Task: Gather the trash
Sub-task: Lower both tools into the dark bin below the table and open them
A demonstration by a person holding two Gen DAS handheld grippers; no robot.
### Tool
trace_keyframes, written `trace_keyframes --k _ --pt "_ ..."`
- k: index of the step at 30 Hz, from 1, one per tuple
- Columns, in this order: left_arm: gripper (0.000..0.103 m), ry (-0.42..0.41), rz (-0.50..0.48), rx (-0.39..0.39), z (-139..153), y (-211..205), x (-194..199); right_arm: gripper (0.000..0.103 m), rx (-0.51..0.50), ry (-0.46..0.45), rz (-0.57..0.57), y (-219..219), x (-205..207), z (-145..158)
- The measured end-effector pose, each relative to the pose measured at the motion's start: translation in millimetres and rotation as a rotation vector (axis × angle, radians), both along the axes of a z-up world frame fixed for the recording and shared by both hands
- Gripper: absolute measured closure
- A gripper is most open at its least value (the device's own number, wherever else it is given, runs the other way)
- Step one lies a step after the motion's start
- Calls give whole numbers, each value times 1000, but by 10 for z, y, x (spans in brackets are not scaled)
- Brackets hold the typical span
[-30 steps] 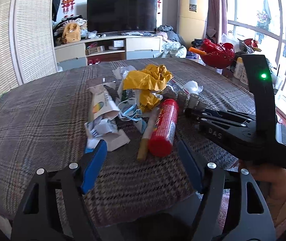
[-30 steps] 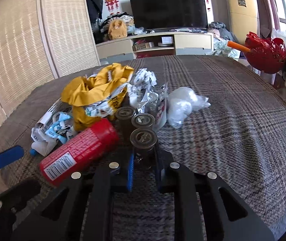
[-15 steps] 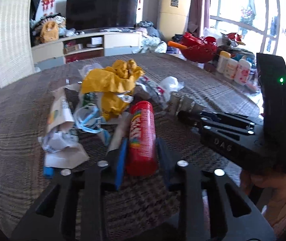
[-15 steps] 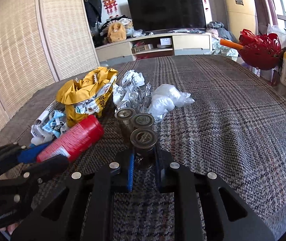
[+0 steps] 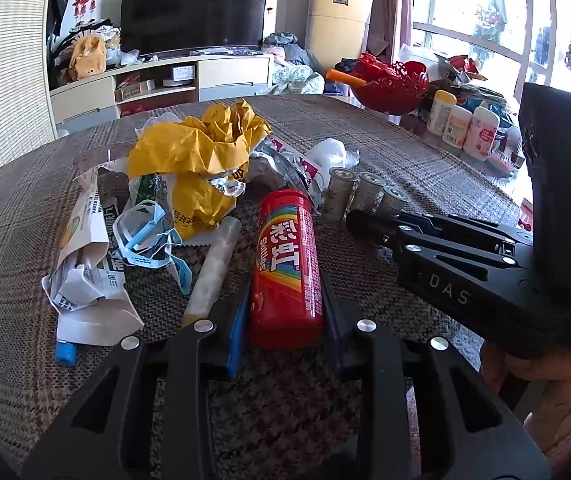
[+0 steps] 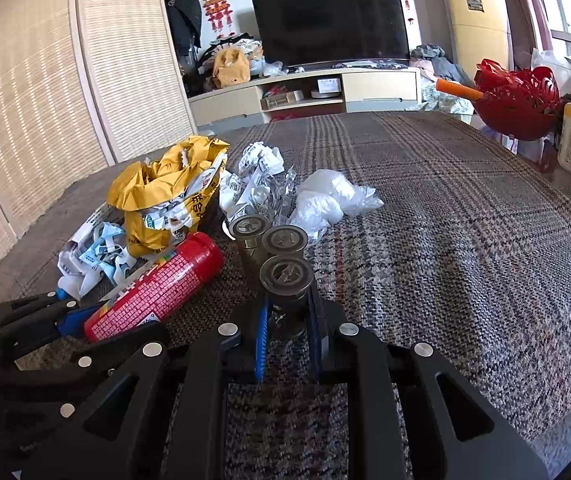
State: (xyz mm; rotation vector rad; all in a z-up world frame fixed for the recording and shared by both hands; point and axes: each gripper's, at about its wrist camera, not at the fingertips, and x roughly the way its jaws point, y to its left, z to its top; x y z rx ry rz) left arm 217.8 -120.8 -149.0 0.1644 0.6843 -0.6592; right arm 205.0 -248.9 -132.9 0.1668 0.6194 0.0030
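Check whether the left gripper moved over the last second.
Yes. The left gripper advanced toward the yellow bag and closed around the red can.

Red Skittles tube (image 5: 287, 268) lying flat, 3 joined small bottles (image 6: 281, 258), crumpled yellow bag (image 5: 201, 152), paper scraps (image 5: 85, 276).

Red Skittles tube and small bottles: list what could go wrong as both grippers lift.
The left gripper grips the red Skittles tube only at its near end, so it may tip or slip. The right gripper clamps the nearest small bottle; the two behind touch it and could topple. The cream stick beside the left finger may be dragged along.
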Motion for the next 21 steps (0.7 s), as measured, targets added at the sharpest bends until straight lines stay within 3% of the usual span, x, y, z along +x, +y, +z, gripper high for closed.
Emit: trace_keyframes --k 7,14,21 --pt "73 -23 60 -14 211 202 -218 86 -11 -44 21 82 -295 206" --pt "73 -64 111 -14 461 450 -741 86 -50 -80 72 232 -825 469" --pt "73 -20 200 -2 379 755 -1221 85 -16 -19 178 460 -1283 319"
